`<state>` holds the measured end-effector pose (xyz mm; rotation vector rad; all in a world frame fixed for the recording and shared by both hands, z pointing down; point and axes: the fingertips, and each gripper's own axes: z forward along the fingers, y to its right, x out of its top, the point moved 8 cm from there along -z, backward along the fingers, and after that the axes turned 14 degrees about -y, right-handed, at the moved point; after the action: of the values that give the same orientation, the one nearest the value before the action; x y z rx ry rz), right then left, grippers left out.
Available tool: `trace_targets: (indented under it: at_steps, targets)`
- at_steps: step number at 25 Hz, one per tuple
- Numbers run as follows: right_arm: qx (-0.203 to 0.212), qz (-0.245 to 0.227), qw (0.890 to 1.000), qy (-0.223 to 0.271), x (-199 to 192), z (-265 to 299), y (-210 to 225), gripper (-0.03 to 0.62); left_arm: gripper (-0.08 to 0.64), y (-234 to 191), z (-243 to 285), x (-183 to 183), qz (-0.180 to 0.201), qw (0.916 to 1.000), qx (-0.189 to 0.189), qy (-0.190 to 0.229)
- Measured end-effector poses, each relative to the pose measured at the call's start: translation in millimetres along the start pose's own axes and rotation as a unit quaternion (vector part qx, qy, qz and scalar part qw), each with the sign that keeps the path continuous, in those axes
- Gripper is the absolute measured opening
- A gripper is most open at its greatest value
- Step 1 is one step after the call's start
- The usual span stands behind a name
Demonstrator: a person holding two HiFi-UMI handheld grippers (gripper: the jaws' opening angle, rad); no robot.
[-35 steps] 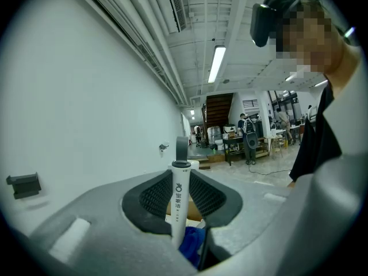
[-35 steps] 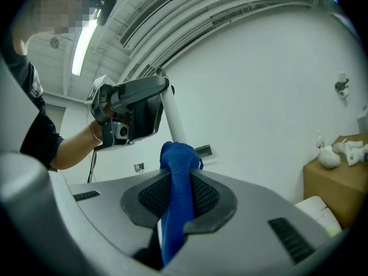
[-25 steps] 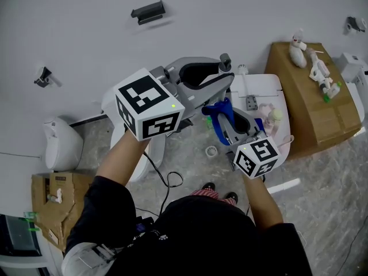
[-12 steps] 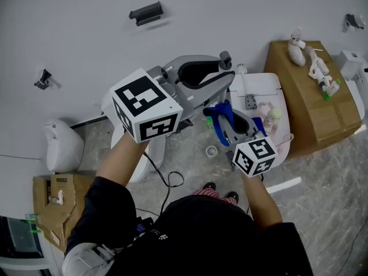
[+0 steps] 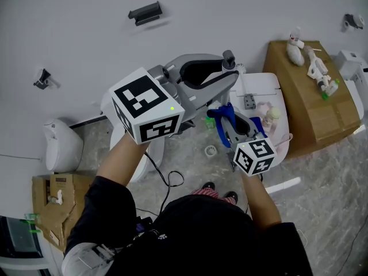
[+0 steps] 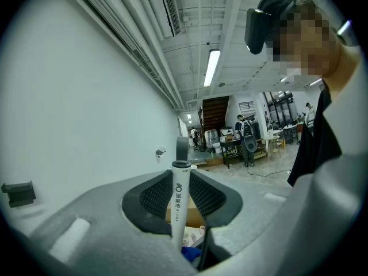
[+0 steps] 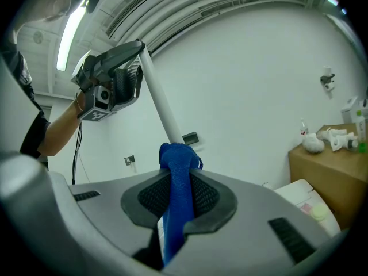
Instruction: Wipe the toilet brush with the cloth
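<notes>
Since one second ago, the right hand-held gripper (image 5: 233,118) has sunk slightly: in the head view its marker cube looks a little smaller and sits a touch further left. The left hand-held gripper (image 5: 232,68) has held its station at upper centre, with its nose edged marginally right.

Left hand-held gripper: the jaws are clamped on the upper handle of the white plastic toilet brush (image 7: 156,96). In the left gripper view the handle stands upright between the two black ribbed pads. Its capped end projects just beyond them.

Right hand-held gripper: the jaws are pinched on the blue woven cloth (image 7: 177,171). The cloth runs up between the pads and bunches around the handle at the centre of the right gripper view. From that bunch the bare handle rises toward the upper left of that frame, into the left hand-held gripper. A bare forearm (image 7: 57,131) extends left from there.

The brush head cannot be made out in any view.

Surroundings: a plain white wall (image 5: 86,27) fills the top of the head view. A brown cardboard box (image 5: 310,117) carrying small white items stands at the upper right, well apart from both grippers.
</notes>
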<state>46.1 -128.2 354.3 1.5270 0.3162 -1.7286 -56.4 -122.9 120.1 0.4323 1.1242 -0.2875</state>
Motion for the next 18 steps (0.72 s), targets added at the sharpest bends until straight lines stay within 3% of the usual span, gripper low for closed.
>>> trace_targets:
  at_steps: [18]
  targets:
    - [-0.015, 0.006, 0.999, -0.044, -27.6, 11.1, 9.3, 0.064, 0.095, 7.6, -5.3, 4.0, 0.0, 1.0, -0.001, -0.004]
